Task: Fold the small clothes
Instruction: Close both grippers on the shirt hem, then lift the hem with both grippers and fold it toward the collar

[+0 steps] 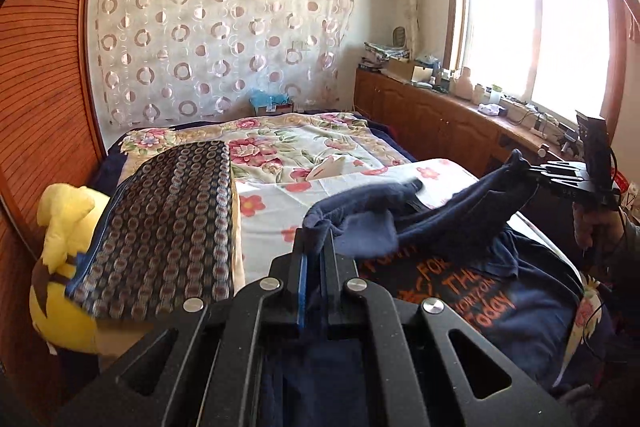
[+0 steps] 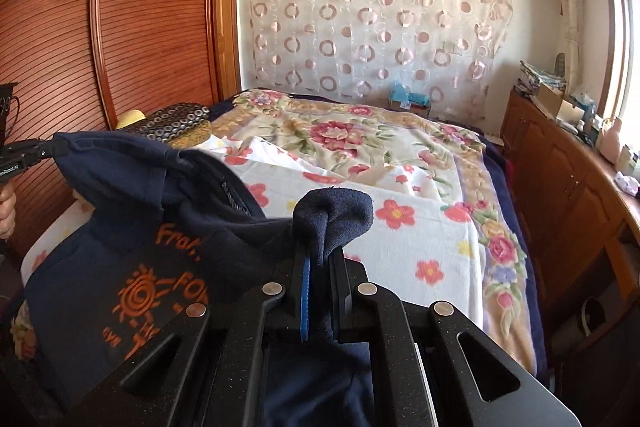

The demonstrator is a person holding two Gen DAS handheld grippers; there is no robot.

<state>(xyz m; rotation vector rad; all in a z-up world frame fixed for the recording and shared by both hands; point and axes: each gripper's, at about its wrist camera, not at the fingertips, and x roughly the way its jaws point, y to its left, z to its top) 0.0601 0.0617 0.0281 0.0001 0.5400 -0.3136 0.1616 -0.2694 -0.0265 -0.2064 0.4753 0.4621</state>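
both grippers clamp a navy t-shirt w/ orange print: left gripper pinches one bunched edge, right gripper another. shirt hangs stretched btwn them, lifted above the white flowered sheet on a floral bed, patterned cushion at left.

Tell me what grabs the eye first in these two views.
A navy T-shirt with orange print hangs stretched between the left gripper and right gripper, each shut on bunched fabric. Beneath lies a flowered bedspread, and behind it a circle-patterned curtain covers the wall.
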